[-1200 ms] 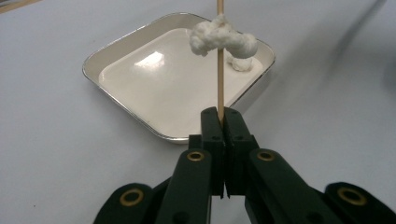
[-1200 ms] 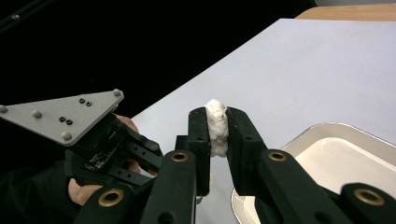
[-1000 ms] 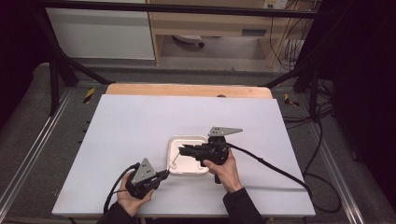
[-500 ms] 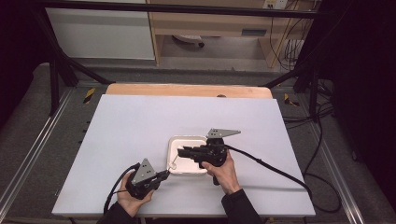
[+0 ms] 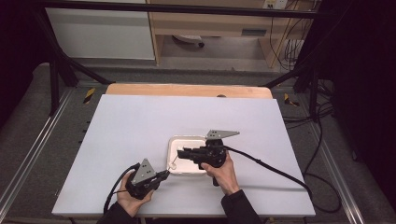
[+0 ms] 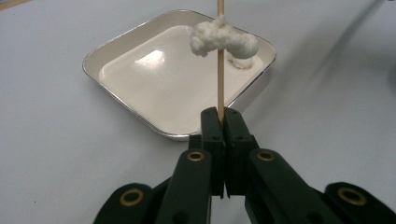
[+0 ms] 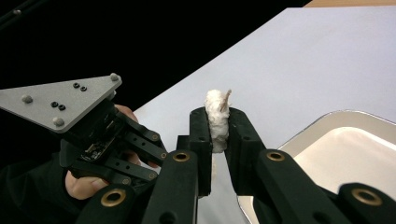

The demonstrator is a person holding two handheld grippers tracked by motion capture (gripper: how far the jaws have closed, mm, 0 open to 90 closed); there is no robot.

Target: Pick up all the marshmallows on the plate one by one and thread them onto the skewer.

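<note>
My left gripper [image 6: 223,114] is shut on the lower end of a thin wooden skewer [image 6: 219,79] that rises over a white square tray [image 6: 140,28]. A white fluffy lump [image 6: 219,37] sits on the skewer above the tray's far corner. My right gripper [image 7: 218,114] is shut on a white lump [image 7: 215,105], and the skewer's tip [image 7: 227,95] pokes out above it. In the high view the left gripper [image 5: 164,173] is at the tray's [image 5: 187,138] near left corner. There the right gripper [image 5: 180,151] reaches in over the tray from the right.
The tray sits near the front of a white table [image 5: 140,121] with a wooden strip [image 5: 187,90] along its far edge. The right gripper's cable [image 5: 271,170] trails across the table to the right. The left gripper's grey plate [image 7: 60,102] is close beside the right jaws.
</note>
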